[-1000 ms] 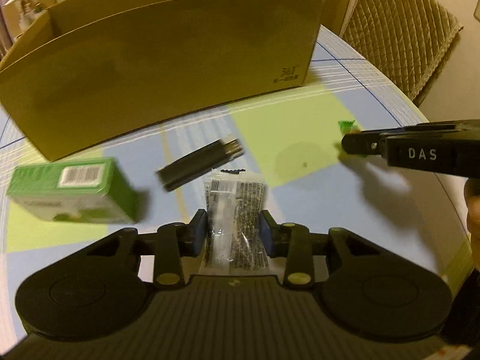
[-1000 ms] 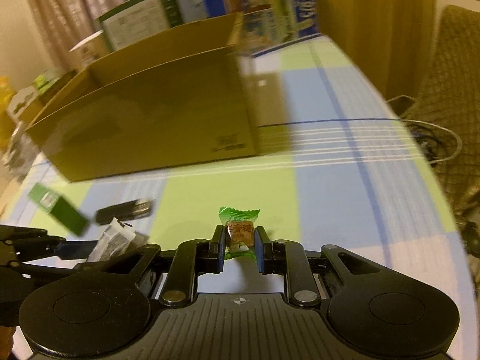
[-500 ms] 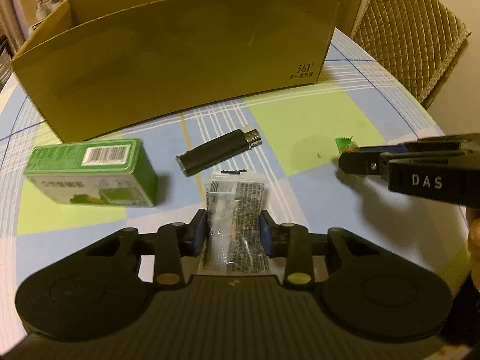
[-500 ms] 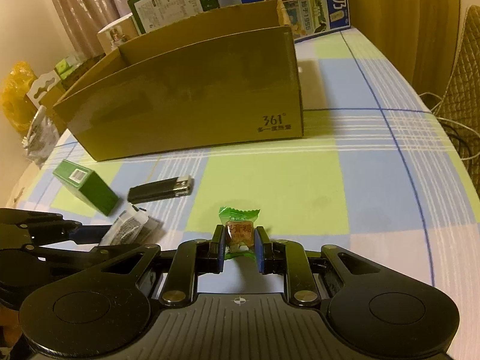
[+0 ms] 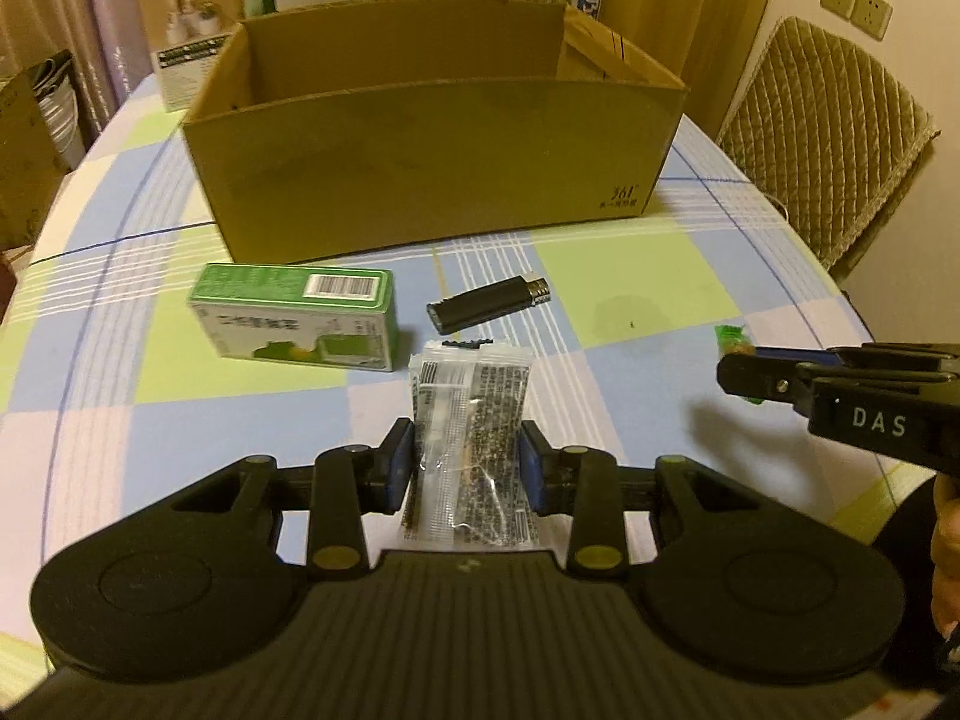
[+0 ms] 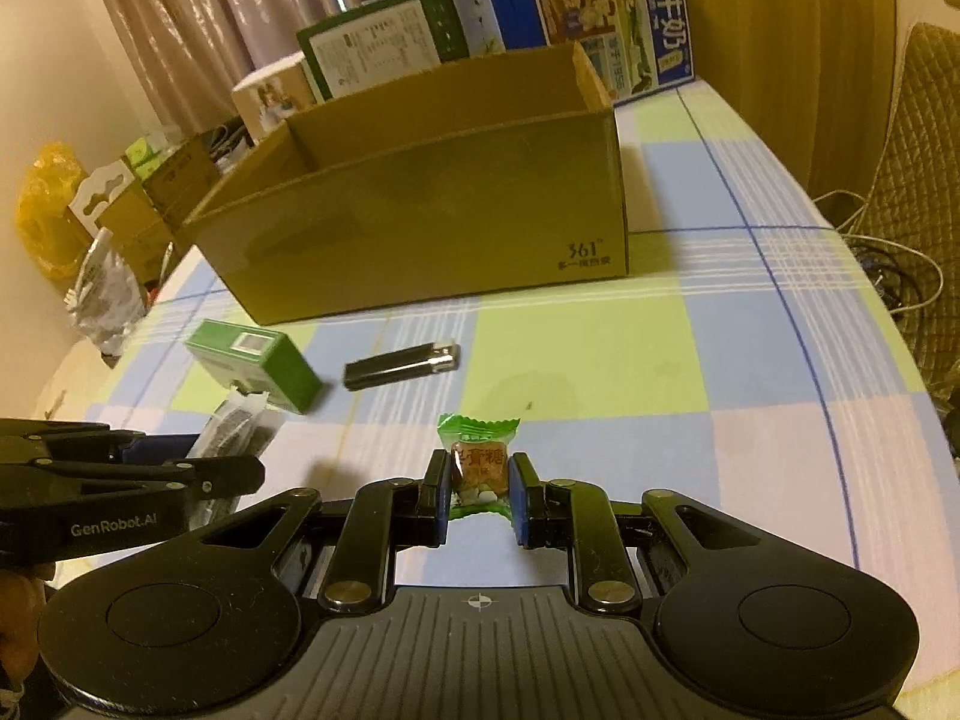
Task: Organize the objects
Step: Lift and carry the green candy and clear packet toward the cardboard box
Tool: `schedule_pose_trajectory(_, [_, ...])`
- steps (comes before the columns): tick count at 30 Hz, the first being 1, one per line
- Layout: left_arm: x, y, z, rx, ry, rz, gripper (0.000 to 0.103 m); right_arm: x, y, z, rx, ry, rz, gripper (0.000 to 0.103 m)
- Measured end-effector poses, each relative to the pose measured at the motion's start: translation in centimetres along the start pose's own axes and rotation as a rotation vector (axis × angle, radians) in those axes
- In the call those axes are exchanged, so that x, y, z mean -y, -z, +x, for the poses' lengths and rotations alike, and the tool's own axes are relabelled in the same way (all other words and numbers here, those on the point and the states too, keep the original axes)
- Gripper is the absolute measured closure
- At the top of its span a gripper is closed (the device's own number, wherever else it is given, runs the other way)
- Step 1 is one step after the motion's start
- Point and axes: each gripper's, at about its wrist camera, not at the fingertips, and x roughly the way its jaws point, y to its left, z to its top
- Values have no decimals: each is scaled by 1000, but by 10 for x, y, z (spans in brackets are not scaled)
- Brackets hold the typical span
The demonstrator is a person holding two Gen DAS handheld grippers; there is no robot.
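Observation:
My left gripper (image 5: 467, 447) is shut on a clear sachet with black print (image 5: 471, 420), held above the checked tablecloth. My right gripper (image 6: 479, 480) is shut on a green-wrapped candy (image 6: 478, 468); the candy (image 5: 733, 339) also shows in the left wrist view at the tip of the right gripper (image 5: 744, 375). An open brown cardboard box (image 5: 432, 156) stands beyond both grippers, also in the right wrist view (image 6: 420, 210). A green carton (image 5: 297, 315) and a black lighter (image 5: 486, 305) lie on the table in front of the box.
Cartons and printed boxes (image 6: 558, 12) stand behind the cardboard box. A quilted chair (image 5: 822, 138) is at the table's right edge. Bags and small boxes (image 6: 102, 216) crowd the left side. Cables (image 6: 894, 264) lie off the table to the right.
Both grippers have risen and drawn back with their loads; the box now appears farther off and its open inside shows. The green carton and the lighter have stayed in place.

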Motion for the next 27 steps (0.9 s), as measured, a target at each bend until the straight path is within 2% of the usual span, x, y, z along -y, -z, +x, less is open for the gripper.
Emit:
schedule_pose_trajectory(12, [-2, 14, -55, 65, 0, -14, 72, -28, 5, -47, 62, -5, -36, 86])
schedule_pose_trajectory(27, [-2, 20, -86, 109, -9, -28, 72, -38, 10, -70, 81, -12, -50, 86])
